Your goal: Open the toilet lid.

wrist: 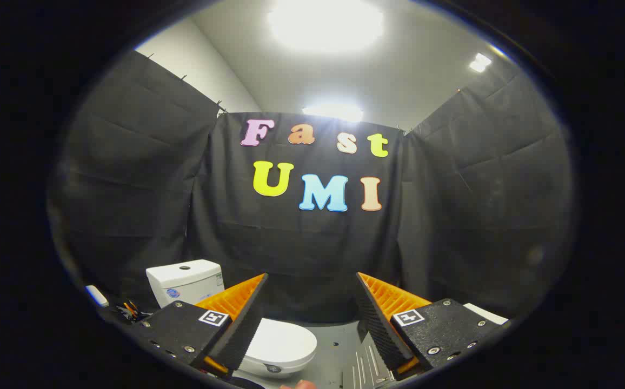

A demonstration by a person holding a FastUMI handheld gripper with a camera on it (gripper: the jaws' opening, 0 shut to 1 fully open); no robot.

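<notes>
Tongs [312,308]: fingers spread wide, holding nothing, raised toward booth wall w/ black cloth [301,243]. Toilet [193,283]: white, sits low, ahead-left; tank beyond left finger, lid [283,340] down, closed, partly behind left finger & between the two. Grey floor [339,346] beside bowl.

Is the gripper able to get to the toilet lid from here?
Probably yes. The gripper is open, with nothing between its fingers. The closed toilet lid lies just ahead and below, partly behind one finger, with nothing seen blocking it. It would need to dip down first.
</notes>
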